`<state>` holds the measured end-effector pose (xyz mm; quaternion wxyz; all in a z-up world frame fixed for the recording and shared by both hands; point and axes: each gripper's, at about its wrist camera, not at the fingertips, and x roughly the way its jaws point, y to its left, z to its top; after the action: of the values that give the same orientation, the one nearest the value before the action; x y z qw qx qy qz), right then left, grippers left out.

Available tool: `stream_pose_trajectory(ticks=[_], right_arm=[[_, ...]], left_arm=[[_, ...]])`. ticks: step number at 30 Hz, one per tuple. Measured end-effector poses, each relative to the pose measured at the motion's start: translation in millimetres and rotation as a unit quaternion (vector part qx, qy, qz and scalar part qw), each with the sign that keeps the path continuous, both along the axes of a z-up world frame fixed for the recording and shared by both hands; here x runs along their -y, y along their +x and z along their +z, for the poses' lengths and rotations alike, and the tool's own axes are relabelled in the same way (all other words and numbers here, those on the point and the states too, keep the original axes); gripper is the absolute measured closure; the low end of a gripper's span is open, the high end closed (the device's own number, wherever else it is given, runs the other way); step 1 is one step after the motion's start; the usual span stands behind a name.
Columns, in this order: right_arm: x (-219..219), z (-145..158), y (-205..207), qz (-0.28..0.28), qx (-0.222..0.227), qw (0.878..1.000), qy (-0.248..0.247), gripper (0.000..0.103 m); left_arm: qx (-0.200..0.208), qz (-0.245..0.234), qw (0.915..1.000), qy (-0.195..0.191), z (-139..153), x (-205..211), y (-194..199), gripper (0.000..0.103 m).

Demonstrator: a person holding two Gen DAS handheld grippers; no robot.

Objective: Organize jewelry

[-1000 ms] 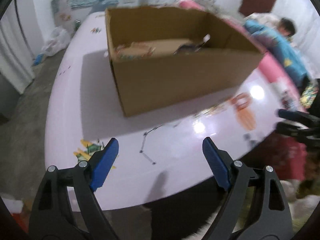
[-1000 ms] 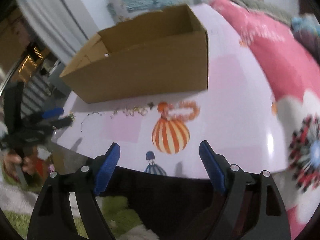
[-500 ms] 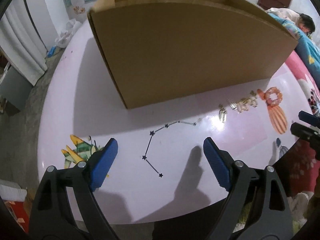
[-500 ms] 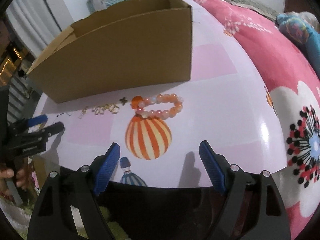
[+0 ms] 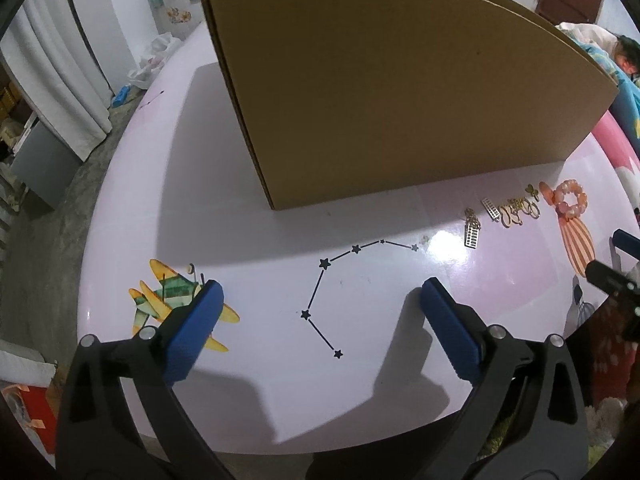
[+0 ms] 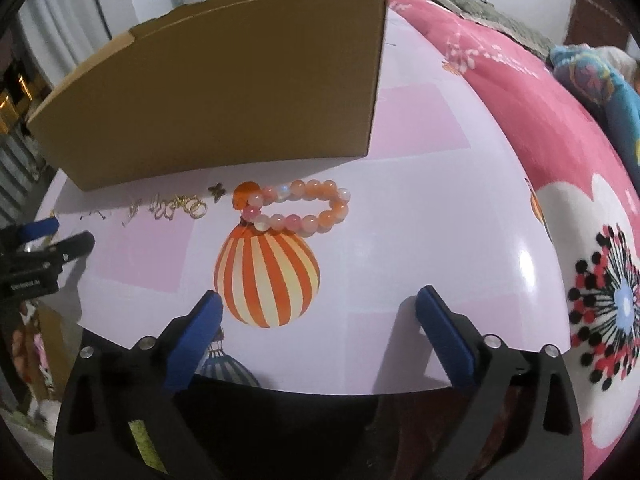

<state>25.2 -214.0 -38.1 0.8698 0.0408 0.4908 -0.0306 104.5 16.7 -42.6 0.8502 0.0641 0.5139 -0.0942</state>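
Observation:
An orange and pink bead bracelet (image 6: 336,216) lies on the lilac table (image 6: 420,220) in front of a cardboard box (image 6: 224,92). Left of it sits a row of small gold pieces (image 6: 176,206). My right gripper (image 6: 318,298) hovers at the table's near edge, short of the bracelet, its jaws opening with nothing between them. My left gripper (image 5: 320,292) hangs over a printed star line, its jaws also opening and empty. In the left wrist view the gold pieces (image 5: 516,208) and the bracelet (image 5: 570,186) lie far right, beside the box (image 5: 380,92).
Each gripper shows at the edge of the other's view: the right gripper (image 5: 612,256), the left gripper (image 6: 64,234). A pink floral blanket (image 6: 560,120) borders the table's right side, and a person (image 5: 624,56) lies beyond it. White curtains (image 5: 60,80) hang at the left.
Both grippers have sunk toward the table and tipped downward, so the box looms larger. Their jaws stand a little wider than before.

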Motion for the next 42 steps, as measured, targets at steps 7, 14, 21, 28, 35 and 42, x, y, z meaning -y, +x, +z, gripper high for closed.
stream_pose_trajectory(ticks=[7, 14, 21, 28, 35, 42], right_arm=[[-3, -3, 0, 0.0, -0.003, 1.0, -0.014, 0.006], [7, 1, 1, -0.005, -0.001, 1.0, 0.029, 0.006], [26, 2, -8, -0.03, 0.049, 0.992, 0.109, 0.006], [35, 3, -6, -0.035, 0.055, 0.988, 0.141, 0.006], [28, 3, -6, -0.031, 0.046, 0.991, 0.12, 0.006], [29, 3, -5, -0.034, 0.041, 0.99, 0.128, 0.006]], left_arm=[[-0.008, -0.006, 0.9999, 0.0, 3, -3, 5, 0.007], [-0.013, -0.008, 0.9999, 0.001, 0, -9, 12, 0.007], [-0.011, -0.009, 0.9999, -0.001, 0, -8, 15, 0.007], [-0.012, -0.009, 0.9999, 0.0, -2, -8, 12, 0.007], [-0.014, -0.009, 0.9999, 0.0, -1, -7, 12, 0.007], [-0.013, -0.009, 0.9999, 0.0, -1, -8, 12, 0.007]])
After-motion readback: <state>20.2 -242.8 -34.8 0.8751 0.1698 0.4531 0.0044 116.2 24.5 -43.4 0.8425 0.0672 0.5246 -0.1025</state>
